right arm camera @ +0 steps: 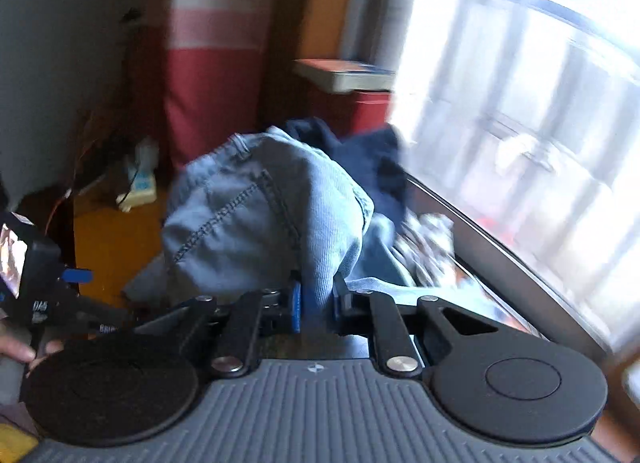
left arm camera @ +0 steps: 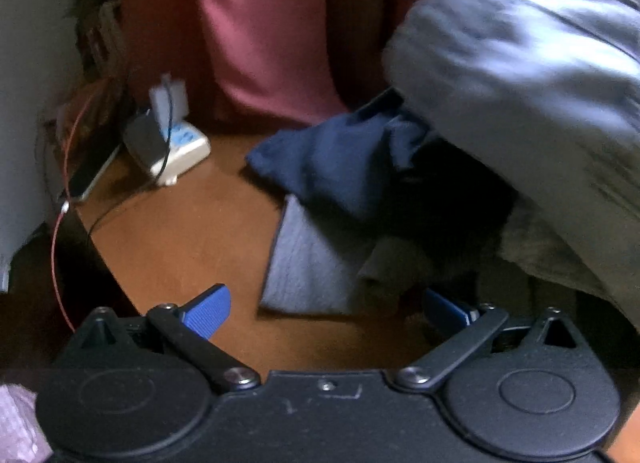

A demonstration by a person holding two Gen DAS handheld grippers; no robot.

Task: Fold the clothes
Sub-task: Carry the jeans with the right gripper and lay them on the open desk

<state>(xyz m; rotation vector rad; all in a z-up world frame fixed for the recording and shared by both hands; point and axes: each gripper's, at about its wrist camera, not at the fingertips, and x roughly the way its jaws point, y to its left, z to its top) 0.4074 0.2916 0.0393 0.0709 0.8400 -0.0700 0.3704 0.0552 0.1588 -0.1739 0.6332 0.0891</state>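
Note:
In the right wrist view my right gripper is shut on a fold of light blue jeans, which bulge up in front of it, lifted off the table. Behind them lies a navy garment. In the left wrist view the same jeans hang large at the upper right, blurred. My left gripper stands open just above the brown table, with the edge of a grey-blue cloth ahead between its blue fingers. The navy garment lies beyond that cloth.
A white device with a black cable sits at the table's far left corner beside a red curtain. A bright window runs along the right. A patterned cloth lies by the window ledge. The left gripper's body shows at left.

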